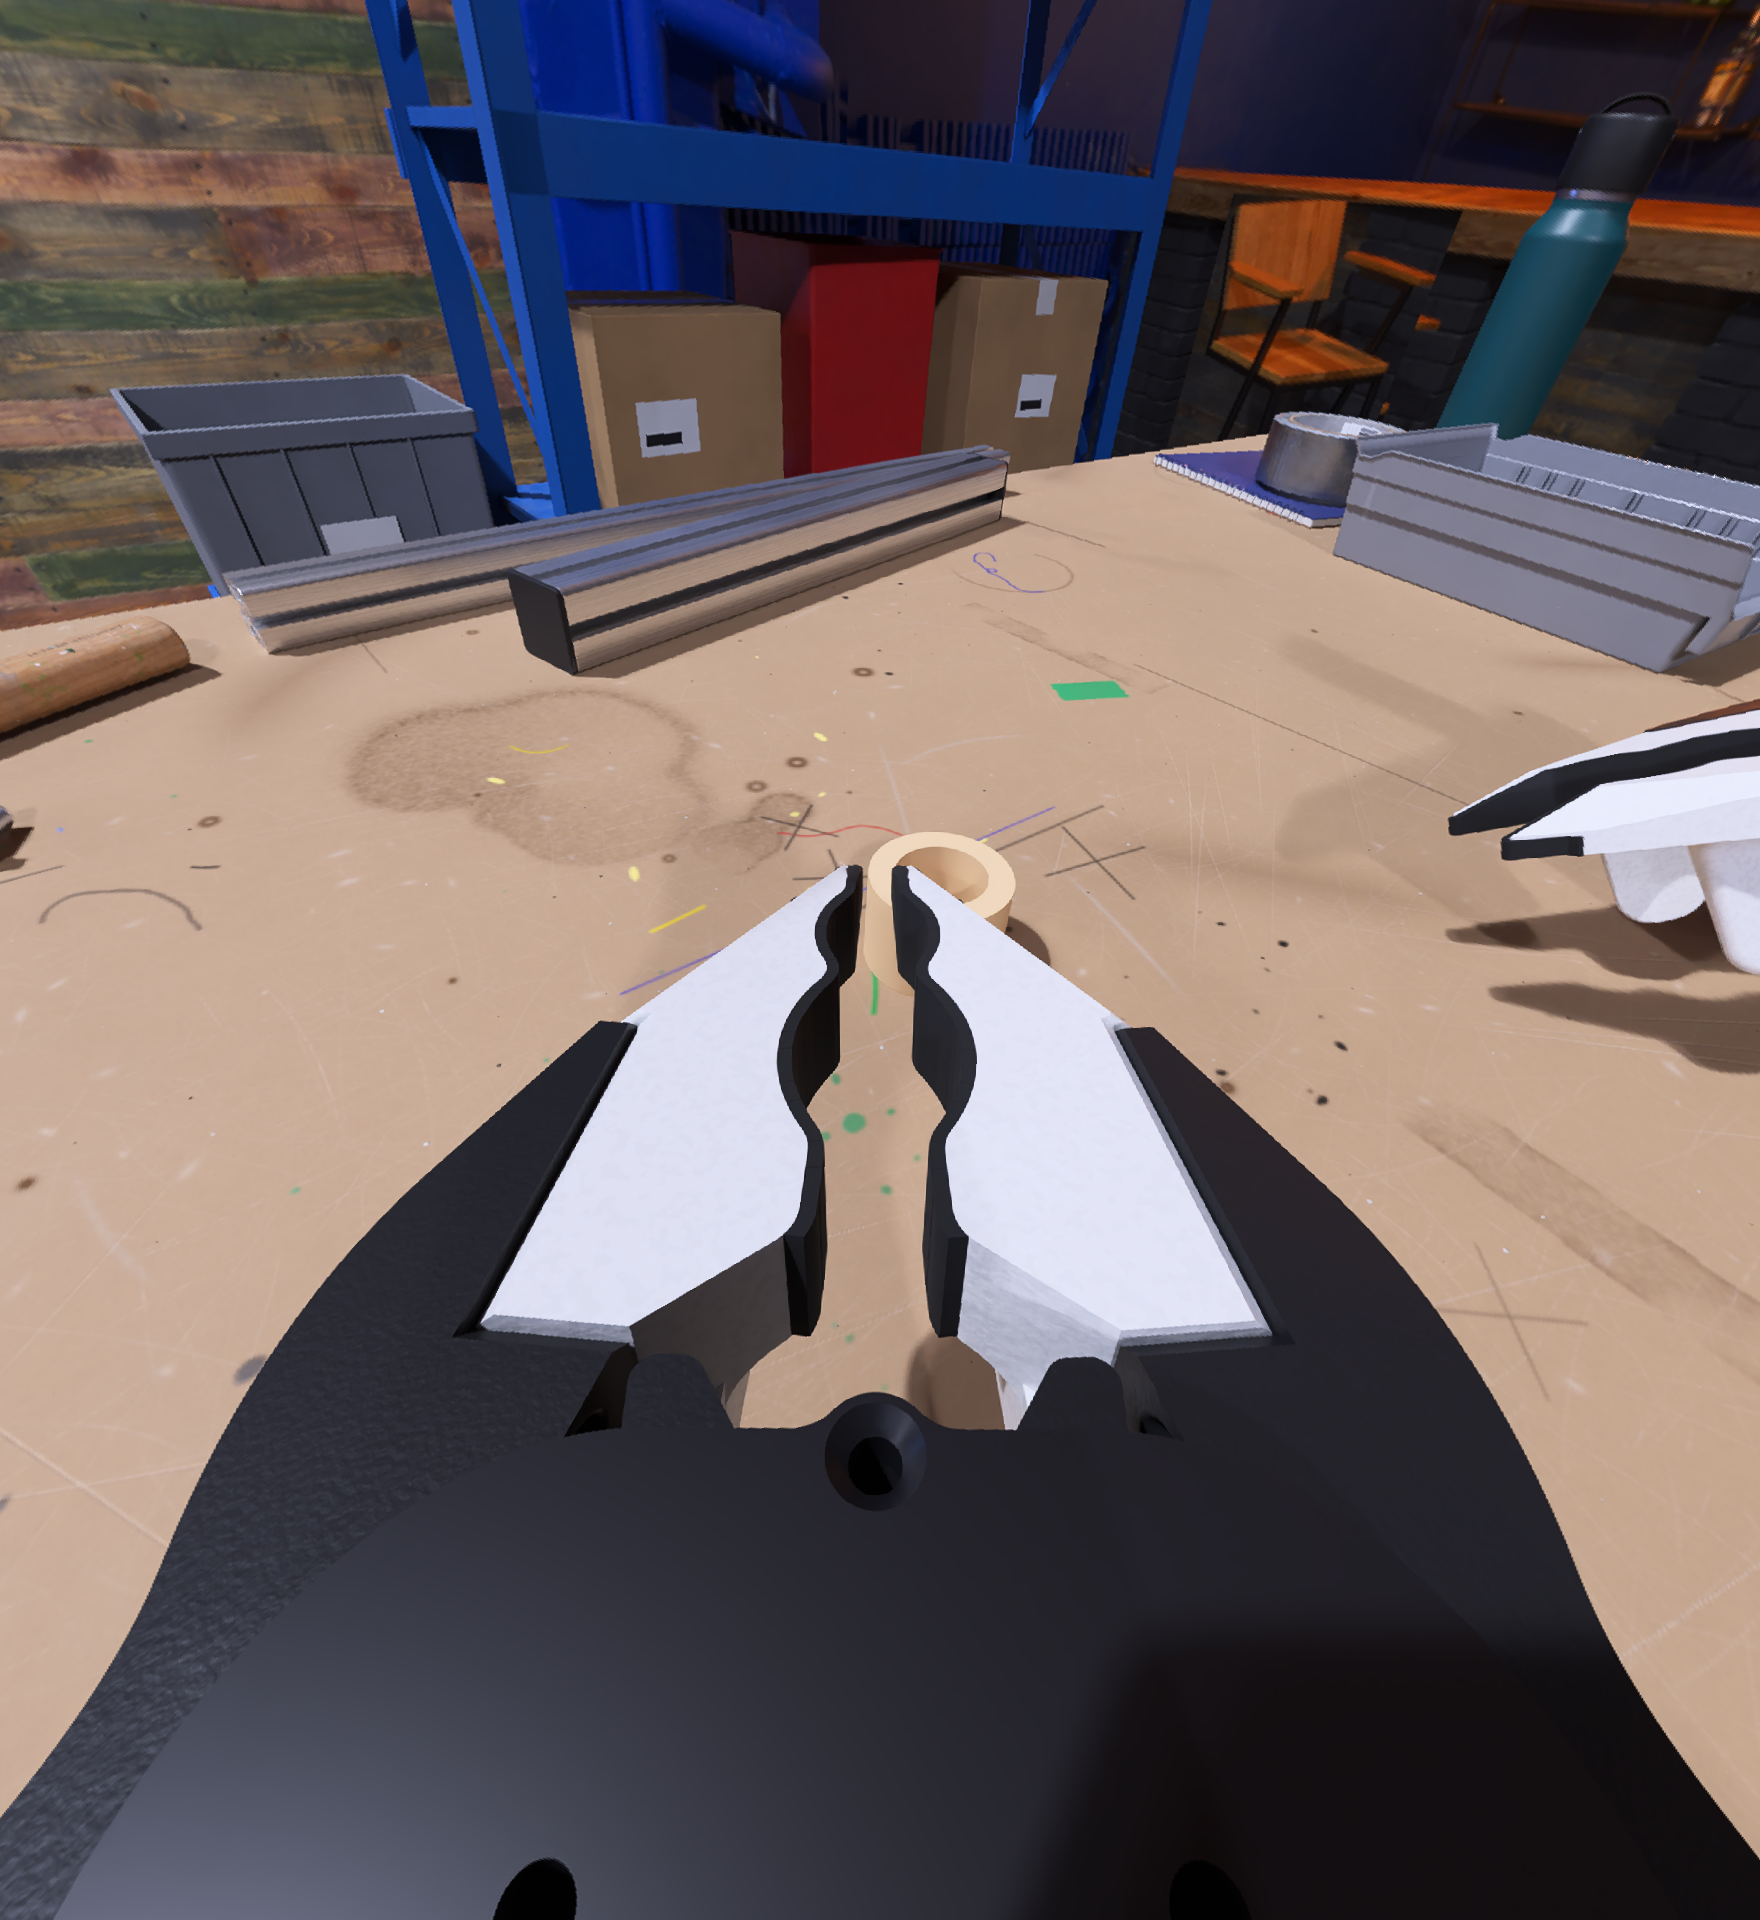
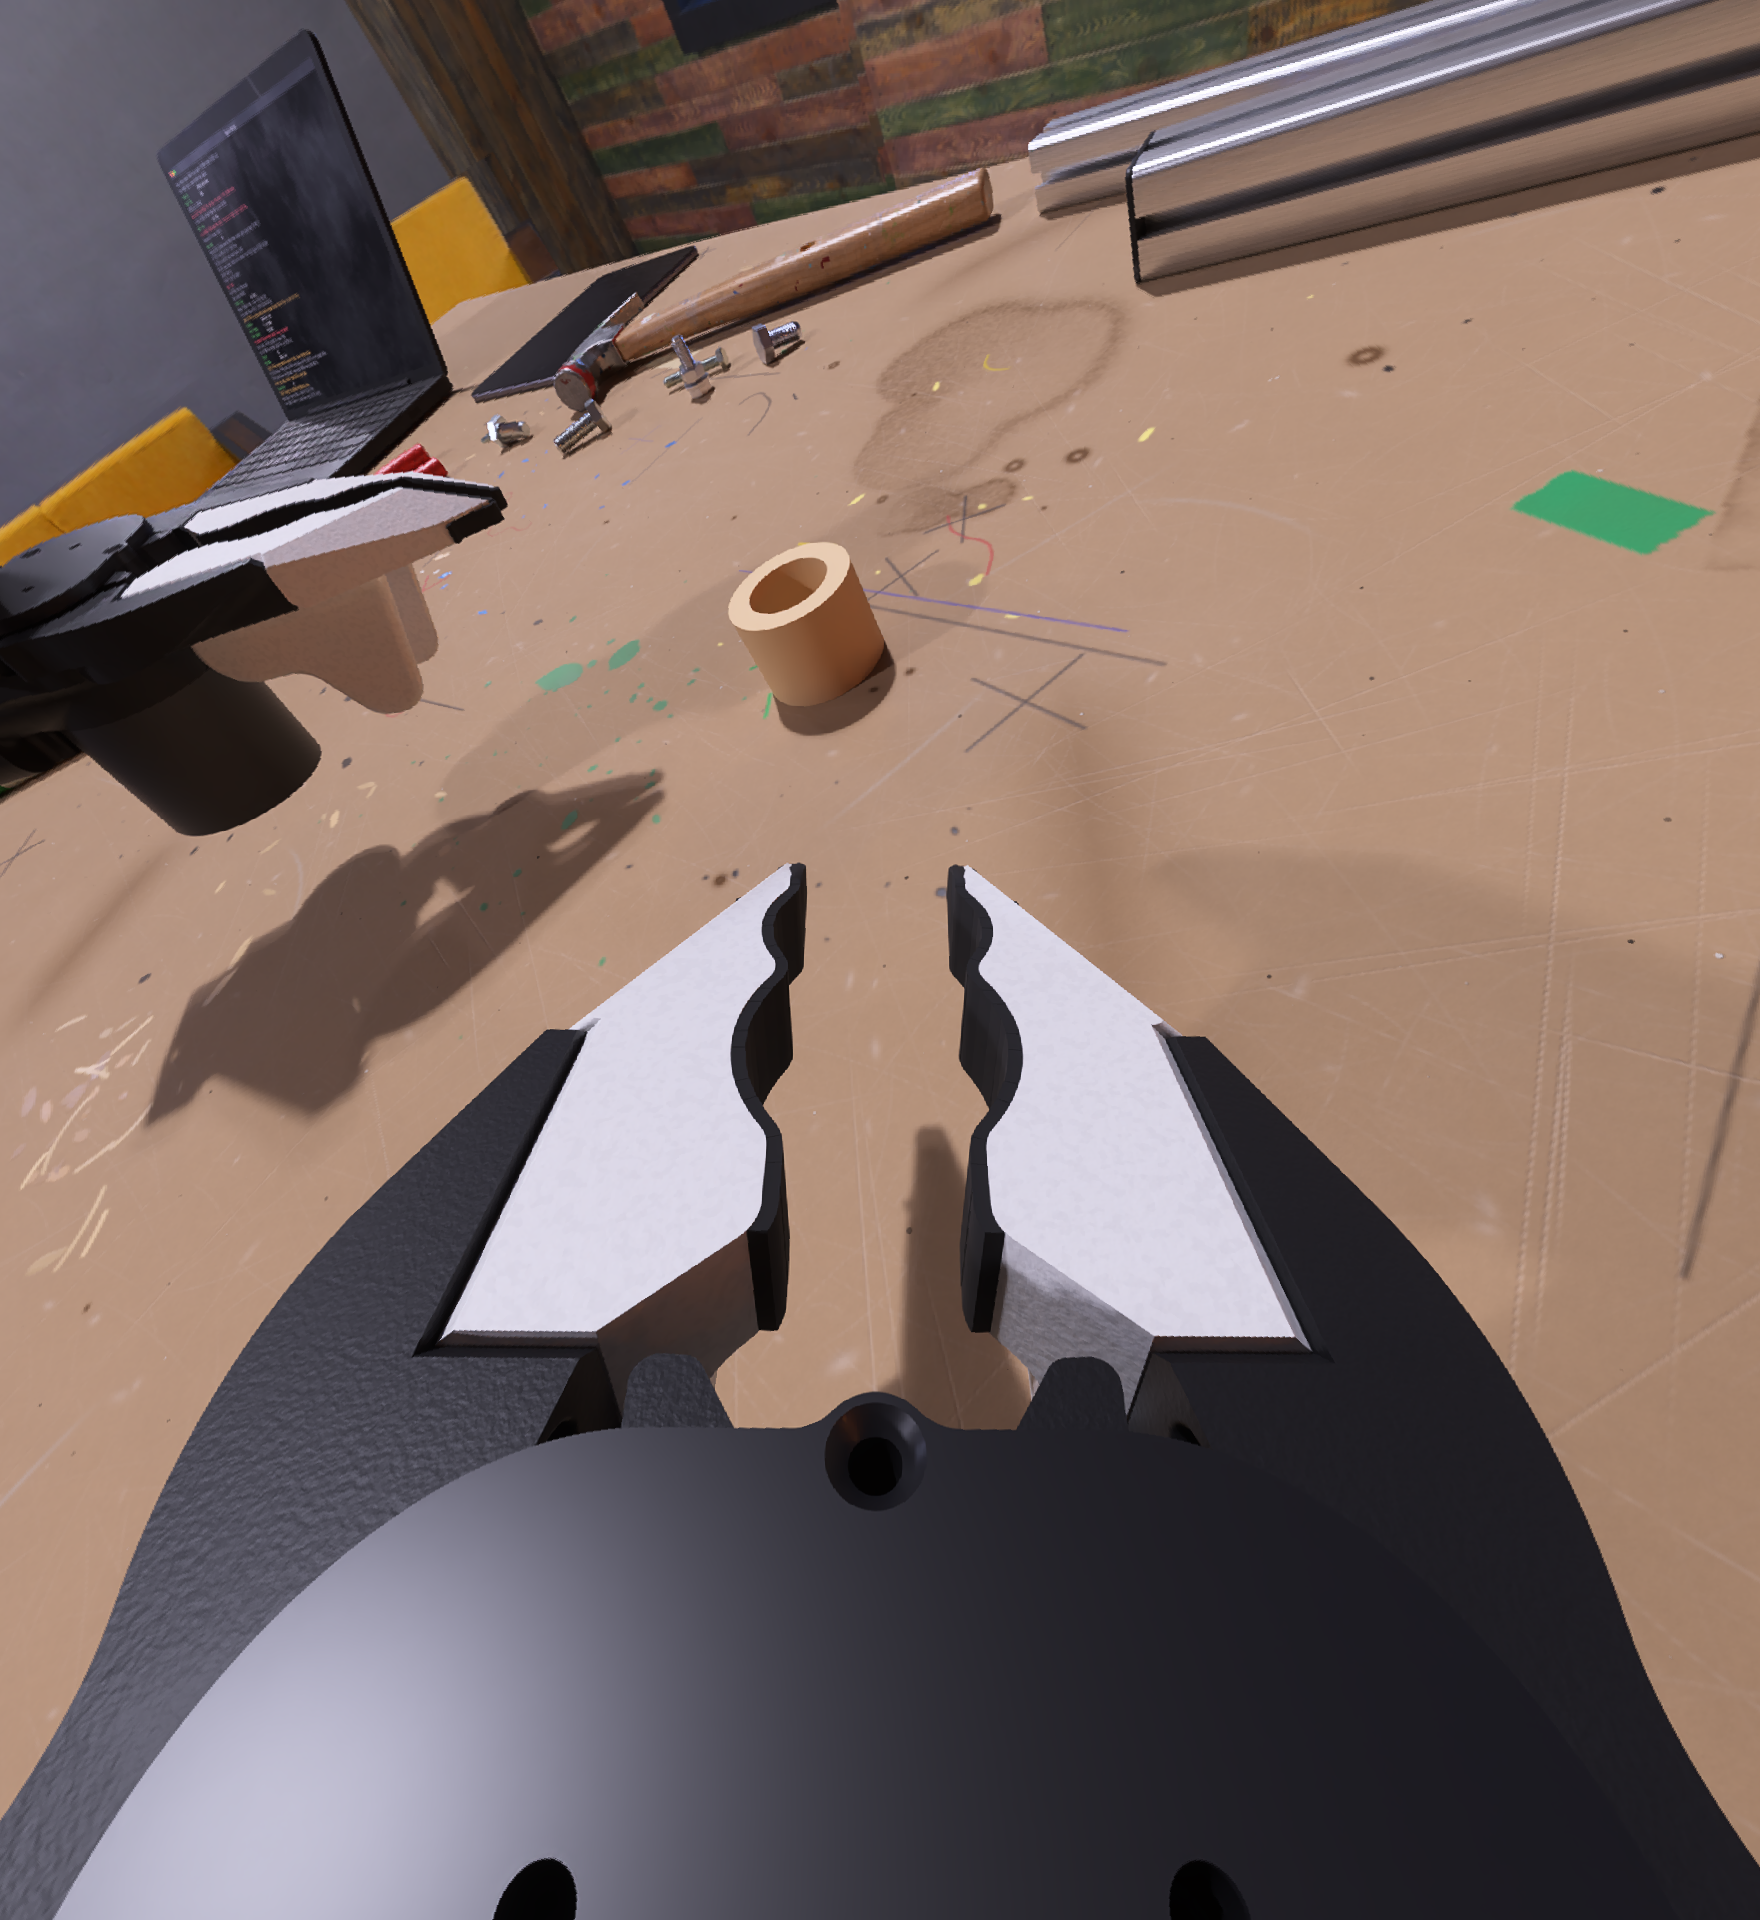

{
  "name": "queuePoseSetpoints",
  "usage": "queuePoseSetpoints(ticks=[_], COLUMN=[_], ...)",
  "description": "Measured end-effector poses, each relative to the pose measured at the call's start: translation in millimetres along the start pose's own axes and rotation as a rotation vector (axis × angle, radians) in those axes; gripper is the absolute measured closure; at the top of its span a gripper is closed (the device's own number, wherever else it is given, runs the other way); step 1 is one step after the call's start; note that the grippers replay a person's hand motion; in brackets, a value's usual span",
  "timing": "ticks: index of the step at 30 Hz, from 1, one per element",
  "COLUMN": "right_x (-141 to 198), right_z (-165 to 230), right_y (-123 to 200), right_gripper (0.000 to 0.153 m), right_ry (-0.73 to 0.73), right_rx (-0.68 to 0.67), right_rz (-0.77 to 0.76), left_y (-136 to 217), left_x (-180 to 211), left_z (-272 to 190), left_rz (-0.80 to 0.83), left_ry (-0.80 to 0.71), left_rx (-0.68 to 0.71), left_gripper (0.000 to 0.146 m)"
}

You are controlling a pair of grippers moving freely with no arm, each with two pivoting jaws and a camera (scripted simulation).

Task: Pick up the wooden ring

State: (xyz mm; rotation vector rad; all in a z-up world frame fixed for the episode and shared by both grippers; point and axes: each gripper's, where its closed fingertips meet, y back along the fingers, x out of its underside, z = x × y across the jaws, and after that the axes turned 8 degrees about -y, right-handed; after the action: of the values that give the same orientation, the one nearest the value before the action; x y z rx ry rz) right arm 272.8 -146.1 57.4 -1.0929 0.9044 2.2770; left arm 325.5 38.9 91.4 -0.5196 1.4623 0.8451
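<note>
The wooden ring (image 1: 995, 894) is a short, pale, thick-walled tube standing upright on the tan table (image 1: 1323, 1143). It also shows in the right wrist view (image 2: 814, 649). My left gripper (image 1: 876, 883) has its jaws almost together and holds nothing. In its own view its tips overlap the ring's near side. The right wrist view shows the left gripper (image 2: 476, 509) hovering above the table, well to the left of the ring and apart from it. My right gripper (image 2: 876, 883) is open and empty, short of the ring, and also shows in the left wrist view (image 1: 1478, 831).
Two aluminium profiles (image 1: 751, 561) lie across the back of the table. A hammer (image 2: 803, 270), several bolts (image 2: 694, 369) and a laptop (image 2: 304, 260) are beyond the left gripper. A grey bin (image 1: 1582, 551), tape roll (image 1: 1312, 452) and teal bottle (image 1: 1541, 270) stand at the far right.
</note>
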Motion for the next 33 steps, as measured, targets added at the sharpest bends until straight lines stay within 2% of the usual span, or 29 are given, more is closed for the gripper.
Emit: queuePoseSetpoints(ticks=[9,15,33], right_x=[0.0,0.0,-0.3], right_z=[-0.6,-0.6,-1.0], right_y=[-0.3,-0.2,-0.4], right_gripper=[0.126,0.126,0.126], right_ry=[-0.012,-0.015,-0.024], right_rx=[-0.004,-0.006,-0.008], right_rz=[0.002,0.001,0.003], left_y=[-0.9,-1.4,-2.0], left_x=[2.0,3.8,5.9], left_z=[3.2,6.2,9.0], left_rz=[0.013,0.026,0.037], left_ry=[0.019,0.034,0.066], left_rx=[-0.009,-0.026,-0.023], left_gripper=[0.137,0.129,0.128])
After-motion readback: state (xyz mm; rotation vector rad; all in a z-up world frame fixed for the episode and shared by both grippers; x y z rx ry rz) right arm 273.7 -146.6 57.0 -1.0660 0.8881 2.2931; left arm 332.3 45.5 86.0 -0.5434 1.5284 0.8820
